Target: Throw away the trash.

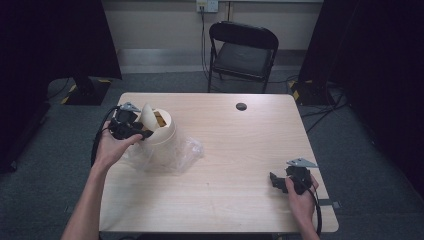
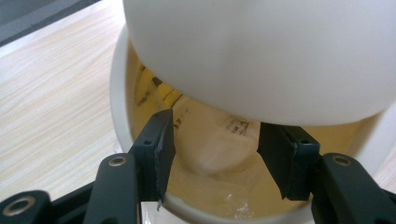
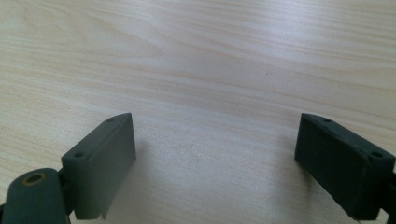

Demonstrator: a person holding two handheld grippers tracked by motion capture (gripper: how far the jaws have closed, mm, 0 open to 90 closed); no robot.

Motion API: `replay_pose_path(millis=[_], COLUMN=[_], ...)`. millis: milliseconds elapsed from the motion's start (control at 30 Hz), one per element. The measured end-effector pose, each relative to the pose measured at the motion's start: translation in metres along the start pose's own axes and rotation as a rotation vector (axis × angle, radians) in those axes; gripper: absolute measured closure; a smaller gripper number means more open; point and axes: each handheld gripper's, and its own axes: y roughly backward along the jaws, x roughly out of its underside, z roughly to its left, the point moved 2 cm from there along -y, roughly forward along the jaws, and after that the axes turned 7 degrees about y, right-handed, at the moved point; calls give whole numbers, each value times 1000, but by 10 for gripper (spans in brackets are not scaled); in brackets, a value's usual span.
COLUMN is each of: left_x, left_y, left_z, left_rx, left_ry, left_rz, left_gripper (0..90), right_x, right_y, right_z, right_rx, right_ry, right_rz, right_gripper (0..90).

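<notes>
Bin [image 1: 161, 131] at left side of worktop [image 1: 225, 165], cream, swing lid [image 2: 261, 56] tilted up, packet [image 2: 215, 144] inside. Clear plastic bag [image 1: 187, 152] crumpled just beside bin on worktop. Left tool [image 2: 212, 149] at bin mouth under lid, jaws apart either side of packet, not clamped on it; contact with bin rim unclear. Right tool [image 3: 215, 163] low over bare worktop at right, well apart from bin, jaws wide, nothing between.

Risks, as judgement: lid swinging down onto left tool and blocking the reach; light bin tipping or sliding if a jaw catches the rim, since right tool not bracing it; packet slipping if pinched at edge only.
</notes>
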Motion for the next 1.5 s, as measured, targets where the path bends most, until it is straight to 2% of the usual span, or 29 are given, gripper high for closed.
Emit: replay_pose_path(millis=[167,233,367,400,533,600,833,900,967,1033,1233,1333,1400,1500], left_x=[1,1,3,6,12,13,18,22,26,32,49,59,65,74], left_y=[5,8,11,12,15,18,29,34,36,37,43,47,48,49], left_z=[-2,-4,-6,-6,-4,-4,-5,-4,-4,-4,-3,-4,-5,-10], left_rx=[5,18,21,36,37,27,30,20,13,26,19,8,-10,-2], left_ry=[-22,-22,-23,10,42,44,53,58,79,96,128,128,142,142], left_rz=[-25,-40,-63,-70,-108,-139,-180,-185,-185,-195,-235,-245,-258,-277], left_gripper=[496,501,493,493,485,435,351,319,303,284,268,234,218,207], right_x=[0,0,0,0,0,0,0,0,0,0,0,0,0,0], right_y=[0,0,0,0,0,0,0,0,0,0,0,0,0,0], right_z=[0,0,0,0,0,0,0,0,0,0,0,0,0,0], right_rx=[0,0,0,0,0,0,0,0,0,0,0,0,0,0], right_ry=[0,0,0,0,0,0,0,0,0,0,0,0,0,0], right_rz=[0,0,0,0,0,0,0,0,0,0,0,0,0,0], right_gripper=[114,114,114,114,114,114,114,114,114,114,114,114,114,114])
